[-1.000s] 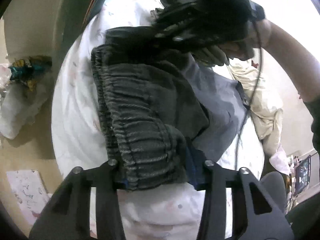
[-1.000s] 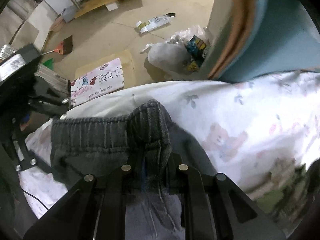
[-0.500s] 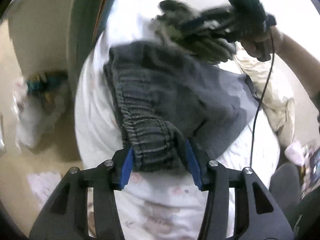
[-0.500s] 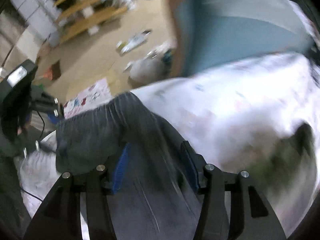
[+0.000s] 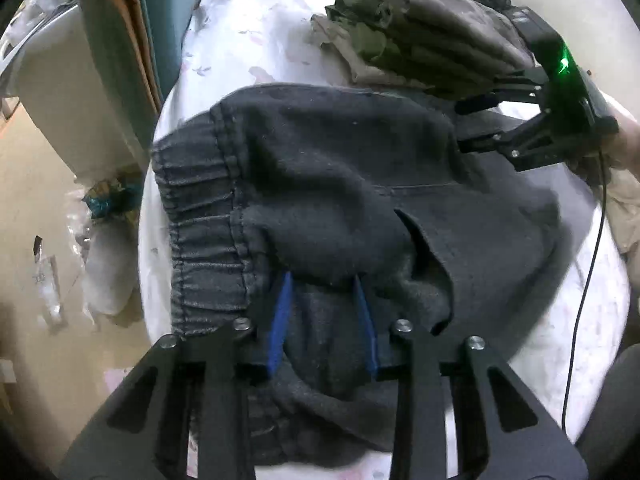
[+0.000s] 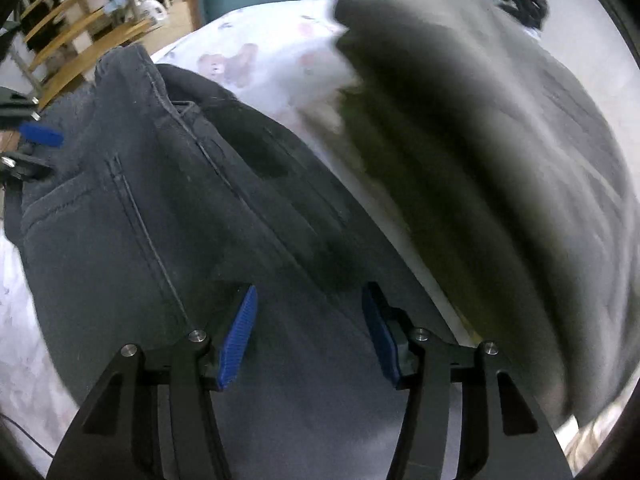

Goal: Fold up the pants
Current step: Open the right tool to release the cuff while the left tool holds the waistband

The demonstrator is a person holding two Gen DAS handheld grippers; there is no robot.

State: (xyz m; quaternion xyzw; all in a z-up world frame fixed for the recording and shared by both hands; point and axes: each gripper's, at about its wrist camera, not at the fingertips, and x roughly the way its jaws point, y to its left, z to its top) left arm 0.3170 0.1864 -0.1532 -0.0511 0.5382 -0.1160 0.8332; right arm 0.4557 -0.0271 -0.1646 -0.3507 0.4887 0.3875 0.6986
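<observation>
Dark grey sweatpants (image 5: pixel 340 184) with an elastic waistband (image 5: pixel 200 240) lie on a white printed bedsheet (image 5: pixel 248 28). My left gripper (image 5: pixel 324 312) has its blue pads apart, with a bunched fold of the pants lying between them near the waistband. My right gripper (image 6: pixel 310 332) is open and empty just above the pants' pocket area (image 6: pixel 168 216); it also shows in the left wrist view (image 5: pixel 520 136) at the far right edge of the pants.
A pile of olive and grey folded clothes (image 5: pixel 408 28) lies beyond the pants, also blurred in the right wrist view (image 6: pixel 480 160). A teal headboard (image 5: pixel 152 40) stands on the left. Bags and litter (image 5: pixel 104 216) lie on the floor left of the bed.
Both grippers have opened and let the pants down onto the sheet. The pants now lie spread wider. The right gripper has swung toward the clothes pile.
</observation>
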